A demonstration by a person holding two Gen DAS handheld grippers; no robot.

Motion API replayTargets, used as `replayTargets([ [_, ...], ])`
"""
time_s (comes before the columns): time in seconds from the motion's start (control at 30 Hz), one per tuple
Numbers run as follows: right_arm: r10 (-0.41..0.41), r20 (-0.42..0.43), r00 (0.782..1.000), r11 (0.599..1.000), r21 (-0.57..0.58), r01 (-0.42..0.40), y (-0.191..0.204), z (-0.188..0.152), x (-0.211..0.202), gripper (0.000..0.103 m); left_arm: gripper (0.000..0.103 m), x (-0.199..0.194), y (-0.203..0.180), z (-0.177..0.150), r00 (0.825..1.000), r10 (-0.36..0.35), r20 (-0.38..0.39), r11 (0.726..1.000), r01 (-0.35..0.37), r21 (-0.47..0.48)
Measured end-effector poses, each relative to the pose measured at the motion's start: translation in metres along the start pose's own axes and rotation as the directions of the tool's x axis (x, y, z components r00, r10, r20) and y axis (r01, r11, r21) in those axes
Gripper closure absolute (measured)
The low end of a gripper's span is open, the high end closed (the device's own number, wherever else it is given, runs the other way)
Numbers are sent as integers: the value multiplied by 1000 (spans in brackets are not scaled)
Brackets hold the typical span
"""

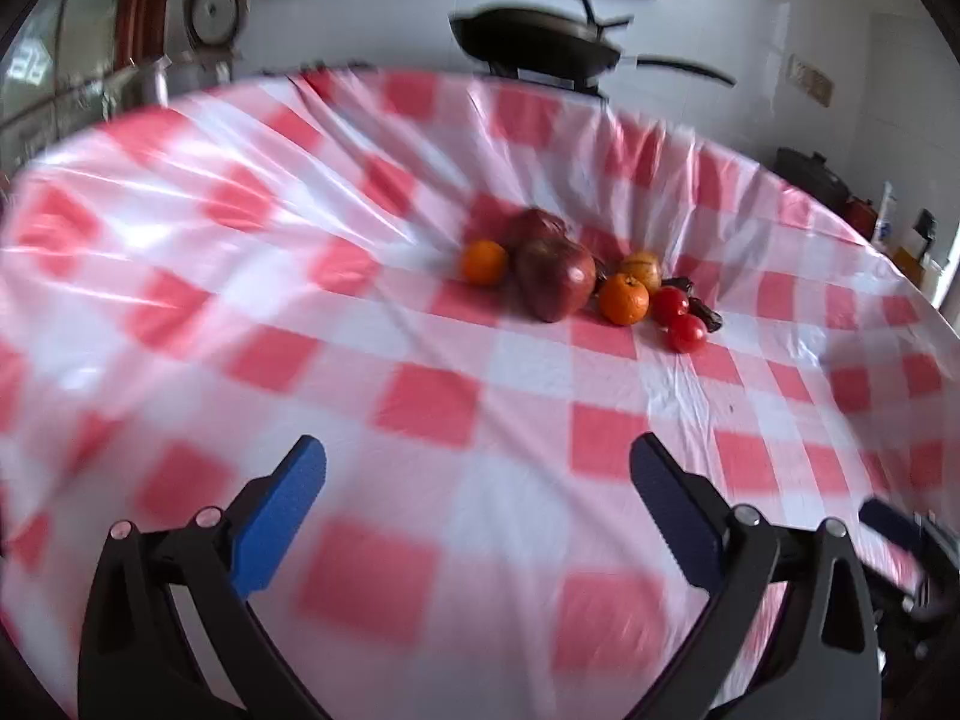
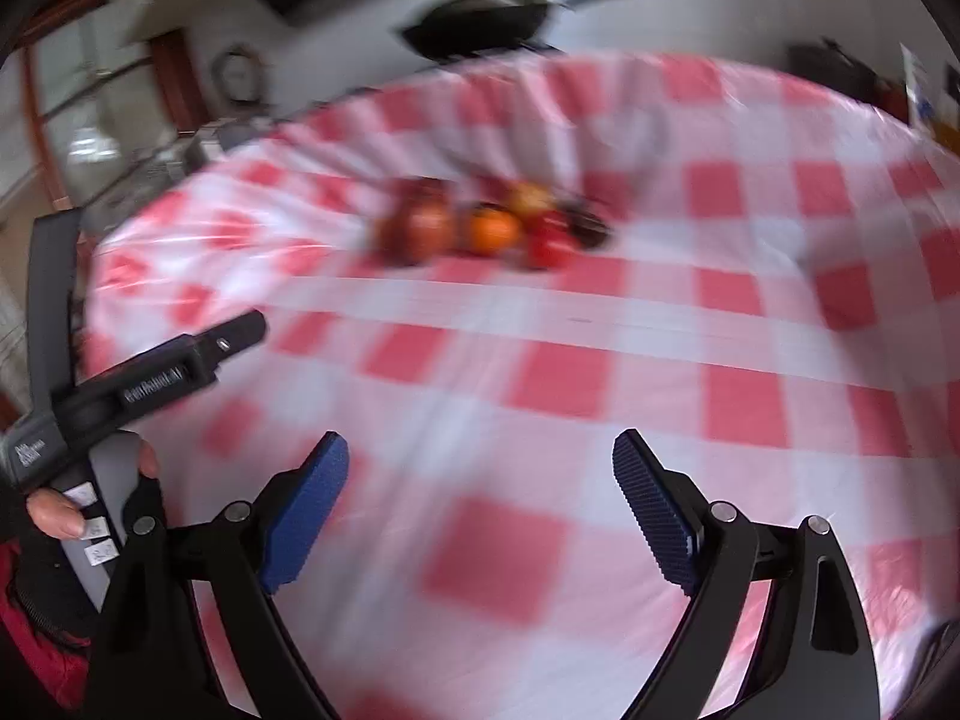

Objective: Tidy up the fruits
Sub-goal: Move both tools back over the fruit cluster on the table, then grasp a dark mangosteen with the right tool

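Note:
A heap of fruit lies mid-table on the red-and-white checked cloth [image 1: 420, 402]. In the left wrist view it holds a big red apple [image 1: 555, 282] with a second apple [image 1: 536, 224] behind it. There are also two oranges [image 1: 483, 263] [image 1: 624, 299], a yellowish fruit [image 1: 641, 267], two tomatoes [image 1: 669, 304] [image 1: 686, 333] and dark pieces [image 1: 703, 317]. My left gripper [image 1: 477, 450] hangs open and empty, well short of the heap. My right gripper [image 2: 480, 444] is likewise open and empty. From it the fruit is blurred: apple [image 2: 420, 231], orange [image 2: 492, 231], tomato [image 2: 546, 249].
A gloved hand [image 2: 54, 510] holds the left gripper's black body [image 2: 150, 375] at the left of the right wrist view. A black wok [image 1: 534, 39] stands beyond the table's far edge. A dark pot [image 1: 810, 171] and bottles stand at the right. A wall clock [image 1: 213, 9] hangs behind.

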State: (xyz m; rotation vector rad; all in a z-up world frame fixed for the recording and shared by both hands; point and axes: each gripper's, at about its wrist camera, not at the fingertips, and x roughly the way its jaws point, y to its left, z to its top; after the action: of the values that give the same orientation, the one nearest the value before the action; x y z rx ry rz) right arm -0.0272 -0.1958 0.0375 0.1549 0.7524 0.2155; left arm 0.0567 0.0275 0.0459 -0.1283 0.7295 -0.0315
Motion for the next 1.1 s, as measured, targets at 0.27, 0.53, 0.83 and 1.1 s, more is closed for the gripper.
replayTargets([
  [0.27,-133,30,991,991,-4,133,-62,66,77,16,2,60,-17,37,1000,-9,16,996,11,-88],
  [0.53,-158,-120,980,986,-65,151,-89,99,146,49,2,84,23,39,994,-98,-54,951,77,-298],
  [0.83,-138,-126,982,981,-153,118,-73,140,195,51,2,88,25,38,988,-140,-62,949,116,-294],
  [1.1,-142,-118,983,981,-152,123,-65,153,209,64,2,90,27,36,983,-169,-73,941,139,-308],
])
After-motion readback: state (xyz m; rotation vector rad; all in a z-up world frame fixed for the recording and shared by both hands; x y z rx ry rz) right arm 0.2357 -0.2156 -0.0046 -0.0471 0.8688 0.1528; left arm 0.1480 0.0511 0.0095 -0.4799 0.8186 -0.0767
